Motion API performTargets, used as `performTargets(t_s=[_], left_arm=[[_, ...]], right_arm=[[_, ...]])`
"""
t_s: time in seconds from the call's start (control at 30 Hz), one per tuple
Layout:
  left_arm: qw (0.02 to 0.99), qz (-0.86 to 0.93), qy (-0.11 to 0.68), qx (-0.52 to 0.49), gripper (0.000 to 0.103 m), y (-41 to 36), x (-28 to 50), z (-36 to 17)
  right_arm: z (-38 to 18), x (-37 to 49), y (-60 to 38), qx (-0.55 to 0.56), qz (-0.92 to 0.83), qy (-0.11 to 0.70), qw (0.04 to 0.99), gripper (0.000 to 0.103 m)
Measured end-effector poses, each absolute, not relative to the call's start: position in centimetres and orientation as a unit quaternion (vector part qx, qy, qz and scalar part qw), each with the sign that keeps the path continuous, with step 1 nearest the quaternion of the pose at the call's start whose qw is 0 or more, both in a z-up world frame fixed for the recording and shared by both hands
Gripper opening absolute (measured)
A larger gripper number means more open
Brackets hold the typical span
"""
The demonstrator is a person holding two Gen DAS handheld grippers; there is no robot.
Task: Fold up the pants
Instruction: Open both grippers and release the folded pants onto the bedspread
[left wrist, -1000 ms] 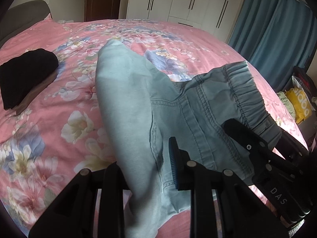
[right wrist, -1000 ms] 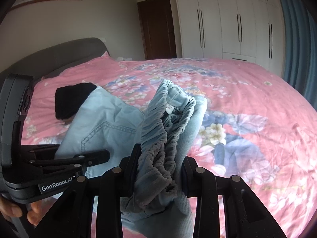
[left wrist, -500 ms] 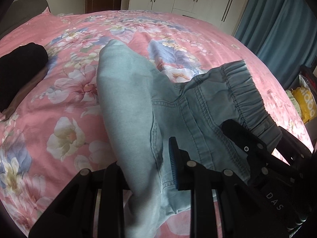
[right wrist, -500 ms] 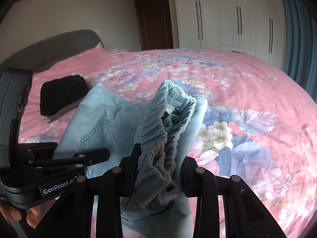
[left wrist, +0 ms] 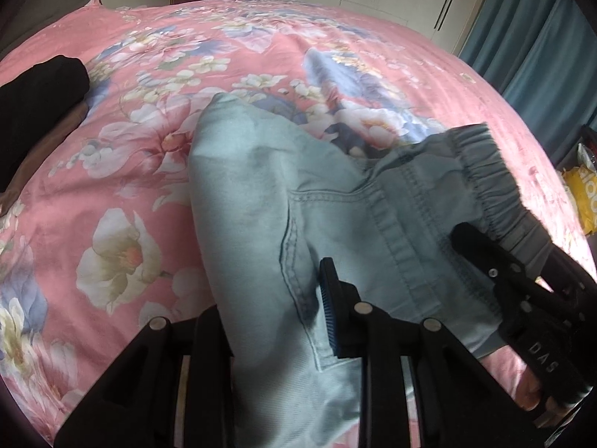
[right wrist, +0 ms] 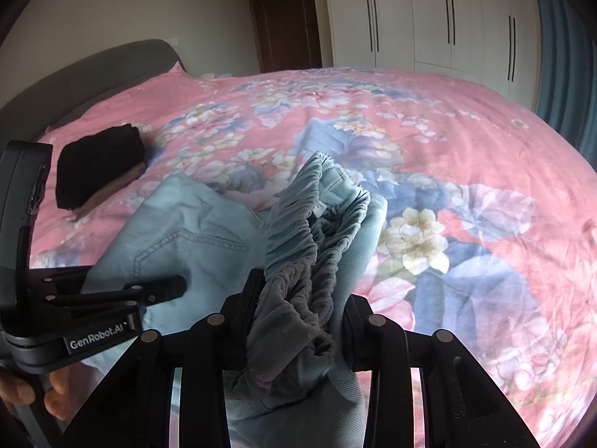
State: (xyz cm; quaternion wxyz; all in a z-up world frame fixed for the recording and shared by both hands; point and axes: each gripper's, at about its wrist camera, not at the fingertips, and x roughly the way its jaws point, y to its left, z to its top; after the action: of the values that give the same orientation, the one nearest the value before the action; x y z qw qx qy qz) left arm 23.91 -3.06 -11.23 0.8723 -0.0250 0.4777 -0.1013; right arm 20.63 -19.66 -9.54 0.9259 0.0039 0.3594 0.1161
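Pale-blue denim pants (left wrist: pixel 261 224) are hanging over the pink floral bedspread (left wrist: pixel 112 186), the left gripper (left wrist: pixel 276 321) having just been easing its jaws around the seam, possibly loosening. Right view: the right gripper (right wrist: pixel 298 306) is clamping the bunched elastic waistband (right wrist: pixel 309 224); lower both evenly, keeping edges aligned.

The pants (left wrist: pixel 283 231) are running off the bottom edge of the left wrist view, so their lower end is not showing. Denim is covering the left finger of the left gripper (left wrist: pixel 276 317), leaving only its right pad (left wrist: pixel 330 310) visible. In the right wrist view the bunched waistband (right wrist: pixel 302 280) is hiding both pads of the right gripper (right wrist: pixel 298 321). The black folded garment (left wrist: pixel 33 112) is being cut by the left edge, and the yellow bag (left wrist: pixel 582 194) by the right.
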Motion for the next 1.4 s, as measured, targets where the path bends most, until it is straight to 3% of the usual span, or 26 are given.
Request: performTargets(t_s=[0.13, 0.2, 0.23, 0.5, 1.4], left_arm=[[0.868, -0.097, 0.486, -0.018, 0.040, -2.7, 24.0, -11.9], [0.868, -0.089, 0.488, -0.015, 0.059, -2.4, 24.1, -12.1], [0.868, -0.083, 0.489, -0.013, 0.064, -2.1, 24.1, -12.3], [0.864, -0.054, 0.500, -0.014, 0.100, -0.5, 24.4, -13.1], [0.868, -0.051, 0.494, 0.010, 0.098, 0.1, 20.8, -12.2]], right_arm=[[-10.1, 20.9, -20.3, 0.005, 0.114, 0.374, 0.920, 0.037], [-10.5, 21.2, -20.8, 0.013, 0.113, 0.384, 0.916, 0.040], [-10.9, 21.4, -21.1, 0.017, 0.111, 0.392, 0.913, 0.041], [-12.5, 21.8, -22.7, 0.044, 0.088, 0.422, 0.901, 0.068], [-12.2, 19.1, -23.6, 0.057, 0.086, 0.441, 0.892, 0.069]])
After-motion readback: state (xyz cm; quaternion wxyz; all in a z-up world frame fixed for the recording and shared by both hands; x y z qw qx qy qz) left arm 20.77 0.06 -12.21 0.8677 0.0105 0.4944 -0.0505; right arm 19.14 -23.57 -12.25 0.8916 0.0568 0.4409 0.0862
